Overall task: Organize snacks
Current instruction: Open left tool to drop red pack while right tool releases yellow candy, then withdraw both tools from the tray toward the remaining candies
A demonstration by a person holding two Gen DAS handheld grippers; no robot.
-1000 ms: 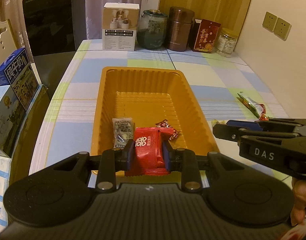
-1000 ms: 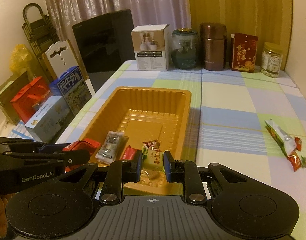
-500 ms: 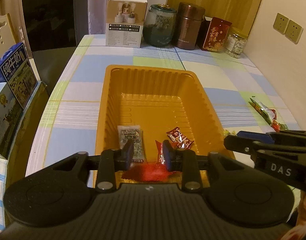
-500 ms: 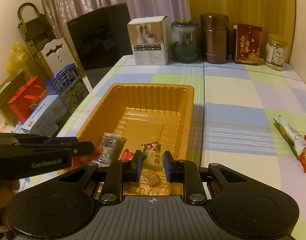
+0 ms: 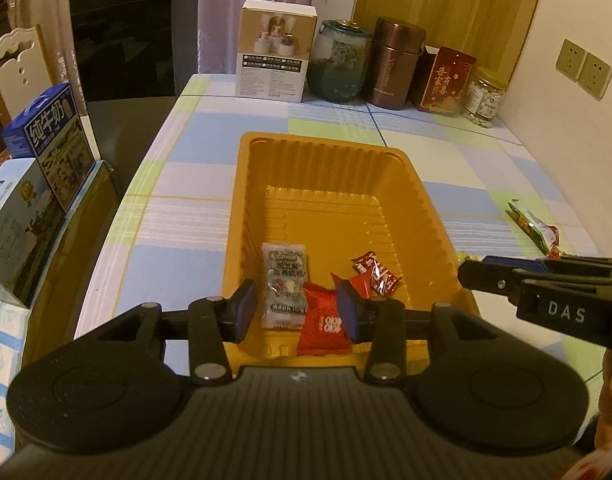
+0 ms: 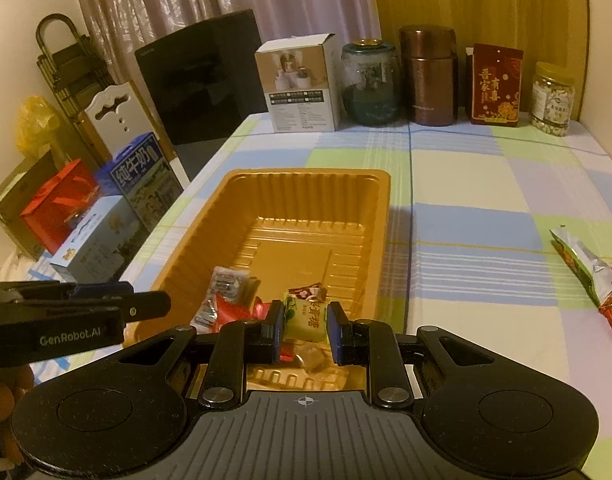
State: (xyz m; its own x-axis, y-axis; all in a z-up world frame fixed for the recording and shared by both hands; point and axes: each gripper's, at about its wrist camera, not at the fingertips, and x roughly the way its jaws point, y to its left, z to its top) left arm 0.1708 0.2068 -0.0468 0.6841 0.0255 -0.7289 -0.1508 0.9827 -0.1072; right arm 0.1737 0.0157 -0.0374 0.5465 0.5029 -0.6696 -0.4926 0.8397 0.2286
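Observation:
An orange tray (image 5: 330, 152) lies on the checked tablecloth and also shows in the right wrist view (image 6: 306, 178). My left gripper (image 5: 296, 312) is open above the tray's near end. A red packet (image 5: 324, 326) lies in the tray below it, beside a clear grey packet (image 5: 286, 284) and a small red candy (image 5: 376, 274). My right gripper (image 6: 305, 326) is shut on a green-and-white candy (image 6: 306, 318) over the tray's near right corner. More snack packets (image 6: 590, 276) lie on the cloth to the right.
At the table's far end stand a white box (image 5: 276, 62), a glass jar (image 5: 338, 66), a brown canister (image 5: 396, 68), a red box (image 5: 446, 82) and a nut jar (image 5: 484, 98). Milk cartons (image 5: 46, 140) and a black panel (image 5: 134, 32) are to the left.
My left gripper opened and let the red packet drop into the tray. My right gripper keeps hold of the green candy and has moved slightly over the tray.

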